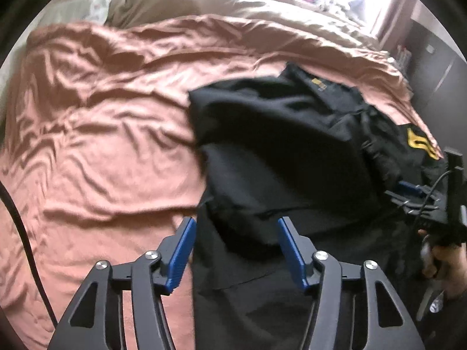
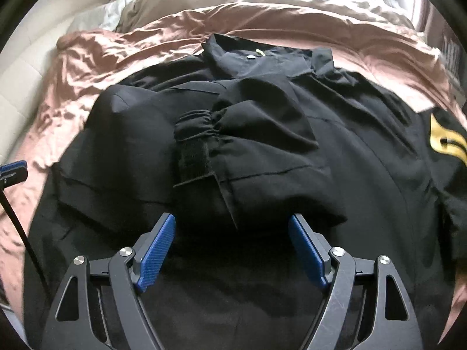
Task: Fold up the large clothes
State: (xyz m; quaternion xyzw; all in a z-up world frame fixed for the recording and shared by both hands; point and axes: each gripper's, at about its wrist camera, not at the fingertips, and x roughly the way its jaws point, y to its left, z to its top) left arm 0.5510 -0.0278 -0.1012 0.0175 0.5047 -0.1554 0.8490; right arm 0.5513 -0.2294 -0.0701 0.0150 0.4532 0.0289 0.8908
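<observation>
Black jacket [image 2: 262,145] spread on the bed [image 1: 87,116], both tools angled down over it

The left tool [image 1: 236,250] is seen part-open at the jacket's left edge, the right tool [image 2: 232,248] wide above a folded-in sleeve [image 2: 233,151]; nothing is gripped. Wrinkled pink sheet lies bare to the left

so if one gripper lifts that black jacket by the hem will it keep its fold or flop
Probably flop: the jacket is thin cloth lying creased and draped over the bed. The sleeve folded across its front lies loose, so it would likely slide off. The elastic cuff adds little stiffness.
</observation>
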